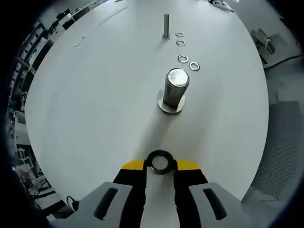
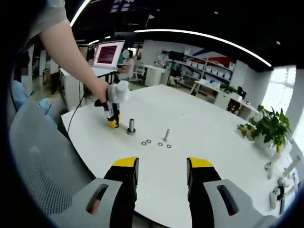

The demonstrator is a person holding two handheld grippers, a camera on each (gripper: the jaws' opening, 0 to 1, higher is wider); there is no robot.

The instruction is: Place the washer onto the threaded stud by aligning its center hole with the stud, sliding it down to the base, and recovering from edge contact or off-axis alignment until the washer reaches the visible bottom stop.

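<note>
Left tongs clenched on washer, short of big stud; right tongs released; next we centre the hole over the stud top

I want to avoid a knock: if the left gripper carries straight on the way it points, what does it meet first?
Probably the big stud; it stands directly ahead of the left gripper, which holds a washer. Depth is hard to judge.

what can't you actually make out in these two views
- Left gripper view: the washer sits between the left gripper fingers, its lower edge hidden by them.
- Left gripper view: thick stud seen from above, so threads unclear.
- Right gripper view: four loose washers too small for detail.
</note>
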